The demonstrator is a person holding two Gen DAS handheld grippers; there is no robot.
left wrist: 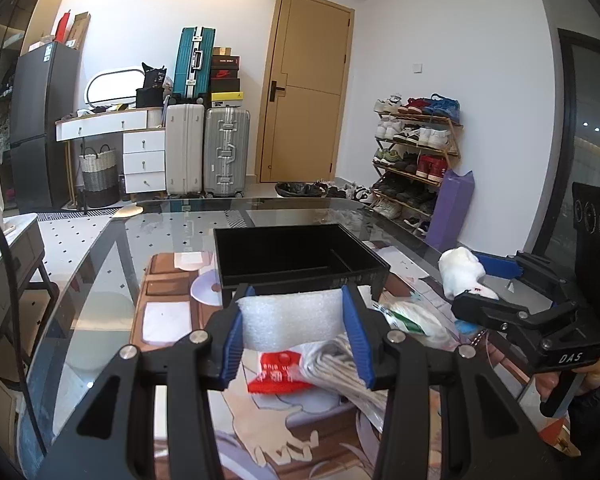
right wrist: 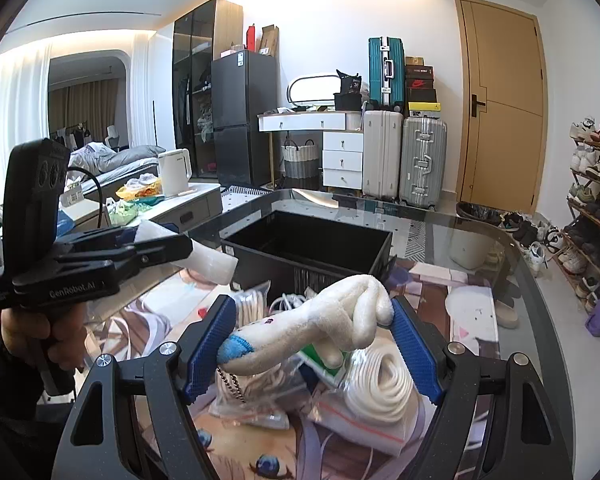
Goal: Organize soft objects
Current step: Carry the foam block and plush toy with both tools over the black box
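My left gripper (left wrist: 296,312) is shut on a white foam block (left wrist: 290,316) and holds it above the table, just short of the black bin (left wrist: 300,256). It also shows in the right wrist view (right wrist: 204,256) with the foam block (right wrist: 212,266). My right gripper (right wrist: 314,336) is shut on a white plush toy (right wrist: 328,320) with a blue tip and a bead chain, held over the pile. It shows in the left wrist view (left wrist: 480,280) with the plush toy (left wrist: 460,270). The black bin (right wrist: 312,240) stands ahead, seemingly empty.
Bagged white cords (right wrist: 380,384) and plastic bags (left wrist: 412,320) lie on the printed mat (left wrist: 180,316) on the glass table (left wrist: 100,248). A red-labelled packet (left wrist: 278,372) lies under my left gripper. Suitcases, a shoe rack and a door stand beyond.
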